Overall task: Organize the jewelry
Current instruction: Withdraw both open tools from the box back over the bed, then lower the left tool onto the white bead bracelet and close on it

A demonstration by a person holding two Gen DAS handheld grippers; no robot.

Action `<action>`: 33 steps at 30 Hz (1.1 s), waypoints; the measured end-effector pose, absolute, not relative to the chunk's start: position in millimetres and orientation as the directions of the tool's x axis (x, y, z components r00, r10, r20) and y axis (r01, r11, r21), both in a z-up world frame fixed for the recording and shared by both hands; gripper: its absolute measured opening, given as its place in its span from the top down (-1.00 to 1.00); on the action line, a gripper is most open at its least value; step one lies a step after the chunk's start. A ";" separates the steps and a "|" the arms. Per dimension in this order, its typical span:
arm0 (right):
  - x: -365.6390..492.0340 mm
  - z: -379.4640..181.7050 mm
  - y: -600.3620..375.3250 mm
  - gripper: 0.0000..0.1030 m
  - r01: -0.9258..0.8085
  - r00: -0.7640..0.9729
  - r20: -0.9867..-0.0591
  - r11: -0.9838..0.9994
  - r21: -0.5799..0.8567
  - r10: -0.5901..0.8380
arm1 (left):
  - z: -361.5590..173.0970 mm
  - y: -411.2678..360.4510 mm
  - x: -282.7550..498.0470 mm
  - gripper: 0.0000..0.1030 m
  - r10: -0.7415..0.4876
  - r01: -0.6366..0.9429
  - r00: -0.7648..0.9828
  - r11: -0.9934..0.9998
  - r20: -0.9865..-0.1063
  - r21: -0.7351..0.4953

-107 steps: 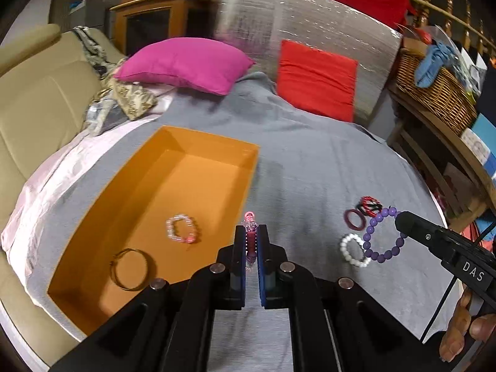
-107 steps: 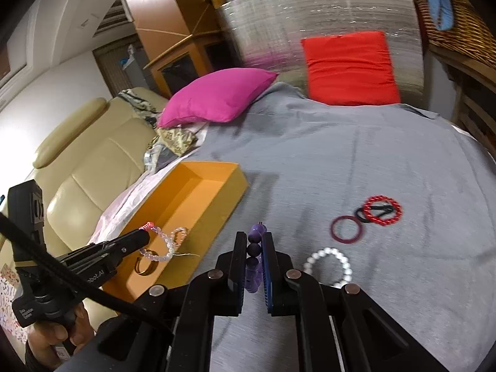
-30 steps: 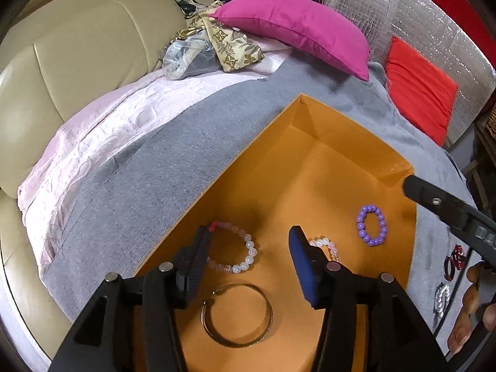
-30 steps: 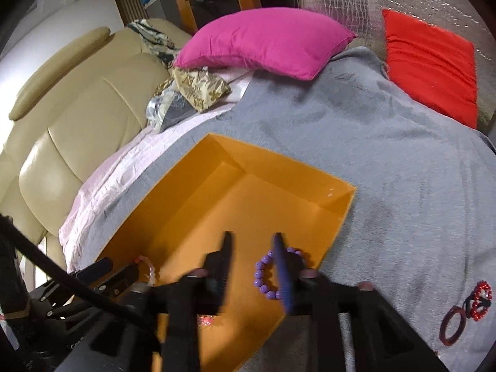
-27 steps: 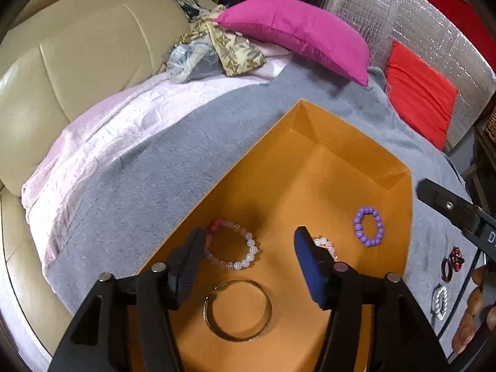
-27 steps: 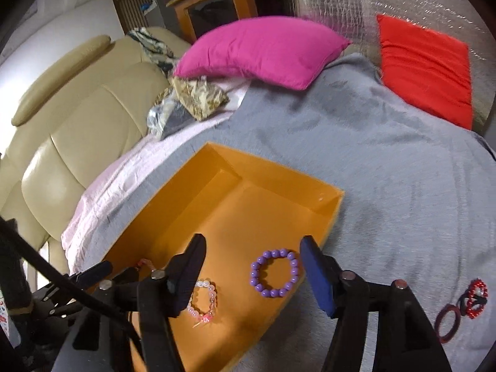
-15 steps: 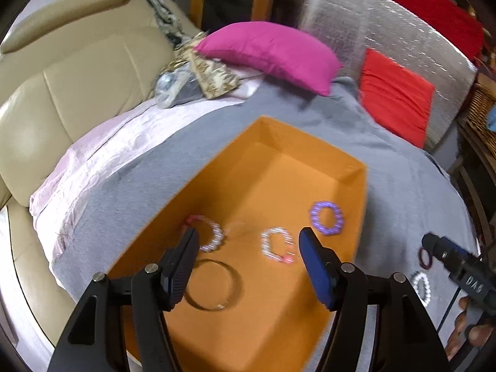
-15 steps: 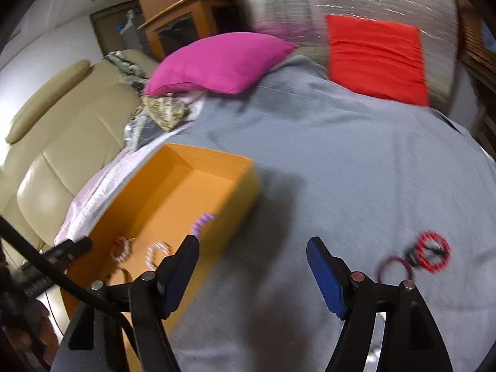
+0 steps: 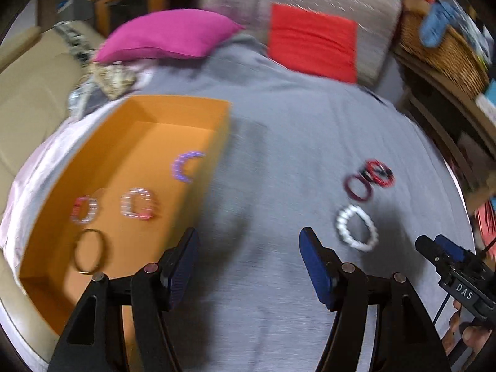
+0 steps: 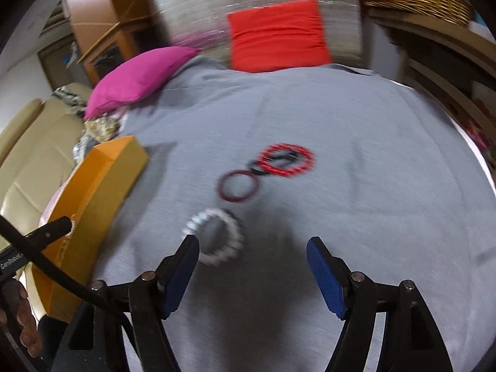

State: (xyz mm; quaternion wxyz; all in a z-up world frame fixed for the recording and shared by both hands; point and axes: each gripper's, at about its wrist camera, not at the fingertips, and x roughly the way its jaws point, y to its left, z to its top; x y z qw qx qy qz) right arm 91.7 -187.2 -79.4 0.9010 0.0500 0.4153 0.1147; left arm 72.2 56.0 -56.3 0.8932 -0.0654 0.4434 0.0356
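An orange box (image 9: 217, 114) lies on the grey blanket at the left; inside are a purple bead bracelet (image 9: 186, 167), a white-and-pink one (image 9: 139, 204), a pink one (image 9: 83, 209) and a metal bangle (image 9: 90, 249). On the blanket to the right lie a white bead bracelet (image 9: 356, 228) (image 10: 217, 237), a dark red ring (image 9: 358, 187) (image 10: 237, 186) and a red beaded bracelet (image 9: 379, 173) (image 10: 286, 158). My left gripper (image 9: 248, 266) is open and empty above the blanket just right of the box. My right gripper (image 10: 252, 269) is open and empty, just short of the white bracelet.
A pink pillow (image 9: 167, 40) and a red cushion (image 9: 313, 46) rest at the far end against a silver panel. A beige sofa (image 10: 24, 155) runs along the left. A wicker basket (image 9: 440, 52) sits on a shelf at the right.
Both grippers let go of their bracelets into the box and opened. Both then swung right, away from the box, and now hang over the blanket near the loose bracelets.
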 end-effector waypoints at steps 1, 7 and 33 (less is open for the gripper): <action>88.3 -81.4 -194.9 -0.46 -0.154 0.635 -0.734 0.971 0.185 0.241 | -59.1 47.8 75.7 -0.32 -0.003 -0.106 0.597 0.991 -0.802 -0.083; 77.7 -89.8 -227.5 -0.46 -0.103 0.668 -0.712 0.975 0.198 0.215 | -81.0 -0.7 104.3 -0.32 -0.040 -0.037 0.556 0.997 -0.830 -0.072; 183.5 -95.6 -160.5 -0.08 -0.183 0.504 -0.797 0.943 0.279 0.333 | -113.6 22.2 92.2 0.82 -0.106 -0.030 0.523 0.989 -0.846 -0.142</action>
